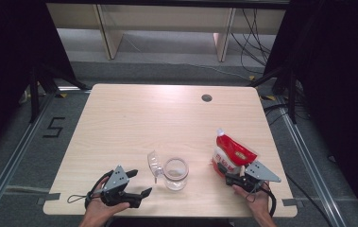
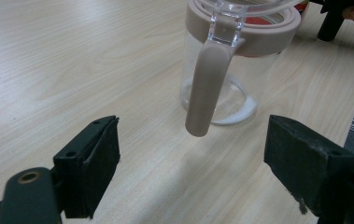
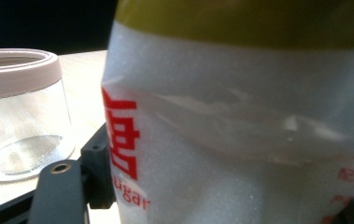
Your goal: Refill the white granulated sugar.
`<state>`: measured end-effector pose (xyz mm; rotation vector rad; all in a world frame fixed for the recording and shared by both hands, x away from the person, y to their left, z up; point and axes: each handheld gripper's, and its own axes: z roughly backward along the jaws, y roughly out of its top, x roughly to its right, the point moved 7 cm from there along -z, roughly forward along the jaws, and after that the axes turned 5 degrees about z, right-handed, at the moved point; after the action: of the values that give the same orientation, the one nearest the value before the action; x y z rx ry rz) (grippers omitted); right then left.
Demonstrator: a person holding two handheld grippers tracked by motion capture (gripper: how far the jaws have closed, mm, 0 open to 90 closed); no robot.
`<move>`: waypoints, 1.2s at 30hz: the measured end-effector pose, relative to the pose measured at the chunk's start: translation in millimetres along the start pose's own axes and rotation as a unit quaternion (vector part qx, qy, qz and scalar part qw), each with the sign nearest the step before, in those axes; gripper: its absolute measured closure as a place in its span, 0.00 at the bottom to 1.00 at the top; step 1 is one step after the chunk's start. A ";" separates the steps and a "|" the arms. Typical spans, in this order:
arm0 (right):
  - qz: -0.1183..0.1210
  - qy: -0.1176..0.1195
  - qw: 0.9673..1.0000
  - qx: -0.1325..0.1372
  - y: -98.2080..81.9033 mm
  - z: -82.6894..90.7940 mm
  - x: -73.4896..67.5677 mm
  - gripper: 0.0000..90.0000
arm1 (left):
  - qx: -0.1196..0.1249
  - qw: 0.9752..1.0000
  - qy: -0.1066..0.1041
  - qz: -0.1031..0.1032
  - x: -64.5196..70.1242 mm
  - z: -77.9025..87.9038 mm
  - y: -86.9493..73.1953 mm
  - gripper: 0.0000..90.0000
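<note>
The right tool (image 1: 232,173) is pinching the lower part of the sugar pouch (image 1: 231,152), which is standing on the desk (image 1: 134,118) just right of the open glass jar (image 1: 175,173). The left tool (image 1: 136,183) is waiting spread, facing the jar's handle (image 2: 207,88). Pouring looks next: lifting the pouch and tipping its spout over the jar.

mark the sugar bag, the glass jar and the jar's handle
sugar bag (image 1: 232,152), high view, red upper part.
glass jar (image 1: 175,173), high view, clear wall under the rim.
jar's handle (image 2: 207,84), left gripper view, middle of the beige grip.
</note>
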<state>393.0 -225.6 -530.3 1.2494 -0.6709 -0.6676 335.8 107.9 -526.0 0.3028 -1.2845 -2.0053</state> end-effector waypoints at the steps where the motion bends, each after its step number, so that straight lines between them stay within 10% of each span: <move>1: -0.003 0.007 1.000 -0.005 -0.4 1.0 -0.5 0.35 | 0.000 1.000 0.000 0.000 0.0 0.0 0.0 0.20; 36: -0.015 0.009 0.999 -0.028 3.2 7.0 2.0 0.44 | 0.004 1.000 -0.002 -0.003 0.6 -0.3 0.5 0.20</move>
<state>389.2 -230.8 -525.7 1.2151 -0.6161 -0.6952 335.7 107.1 -525.6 0.3064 -1.2949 -2.0073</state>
